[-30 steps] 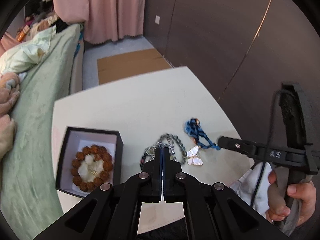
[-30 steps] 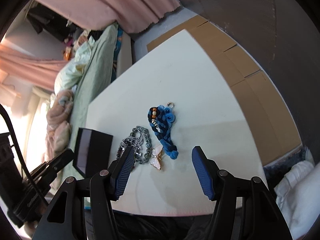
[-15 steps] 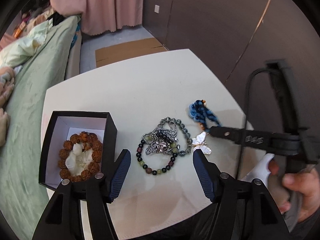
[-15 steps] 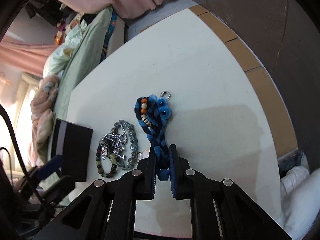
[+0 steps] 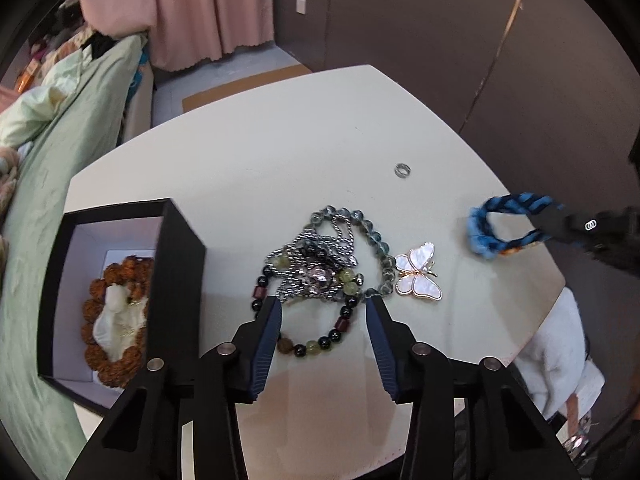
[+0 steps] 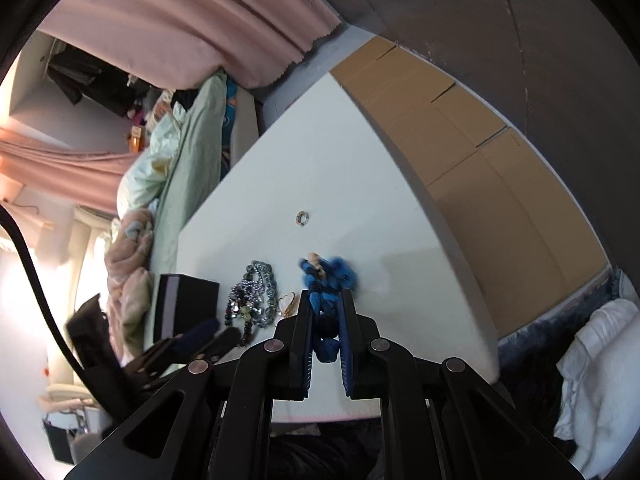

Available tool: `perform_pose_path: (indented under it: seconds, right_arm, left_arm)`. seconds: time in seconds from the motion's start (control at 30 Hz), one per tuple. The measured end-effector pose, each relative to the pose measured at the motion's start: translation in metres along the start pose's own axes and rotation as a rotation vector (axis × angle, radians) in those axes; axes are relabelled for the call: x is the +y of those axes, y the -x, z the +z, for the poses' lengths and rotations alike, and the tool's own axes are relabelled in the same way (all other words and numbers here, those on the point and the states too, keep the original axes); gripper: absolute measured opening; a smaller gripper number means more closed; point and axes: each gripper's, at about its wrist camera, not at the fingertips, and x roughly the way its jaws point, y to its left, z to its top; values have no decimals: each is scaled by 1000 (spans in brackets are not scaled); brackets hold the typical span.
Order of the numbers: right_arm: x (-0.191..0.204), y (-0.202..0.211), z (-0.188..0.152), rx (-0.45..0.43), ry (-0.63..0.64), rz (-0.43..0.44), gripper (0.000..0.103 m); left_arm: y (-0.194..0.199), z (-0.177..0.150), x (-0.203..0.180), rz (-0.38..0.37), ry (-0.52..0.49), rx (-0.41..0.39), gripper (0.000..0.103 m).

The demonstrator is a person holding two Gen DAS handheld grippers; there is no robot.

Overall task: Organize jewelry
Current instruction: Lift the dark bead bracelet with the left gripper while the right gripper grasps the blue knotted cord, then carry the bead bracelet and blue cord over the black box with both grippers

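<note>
We grasp the blue braided cord (image 6: 326,312) in the right gripper (image 6: 326,322), freeing space; our left gripper (image 5: 322,316) hangs released above the beaded bracelets (image 5: 320,276).

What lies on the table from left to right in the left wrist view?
Black box holding a brown bead bracelet → tangled pile of bead bracelets and chain → butterfly brooch → blue braided cord gripped by the right tongs.
</note>
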Motion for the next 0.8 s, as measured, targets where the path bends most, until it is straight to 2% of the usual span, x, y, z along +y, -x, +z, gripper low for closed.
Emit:
perform_pose_path:
  seconds: [0.1, 0.23, 0.27, 0.3, 0.37, 0.5, 0.8]
  right_arm:
    - [2, 12, -4, -15, 4, 14, 12]
    - [8, 21, -6, -27, 14, 28, 12]
    - [9, 22, -6, -30, 18, 30, 12]
    - [10, 24, -6, -33, 24, 33, 12]
    - [16, 25, -6, -35, 32, 42, 12]
    - [26, 25, -6, -38, 52, 58, 12]
    - [41, 24, -5, -41, 60, 78, 12]
  left_arm:
    - [-10, -3, -4, 19, -17, 18, 31]
    - [-15, -7, -10, 43, -42, 8, 24]
    - [-15, -7, -12, 42, -55, 9, 12]
    - [-15, -7, -16, 41, -75, 15, 8]
    - [-11, -6, -17, 51, -88, 6, 8]
    - [9, 1, -6, -6, -29, -28, 8]
    - [63, 23, 17, -66, 50, -119, 8]
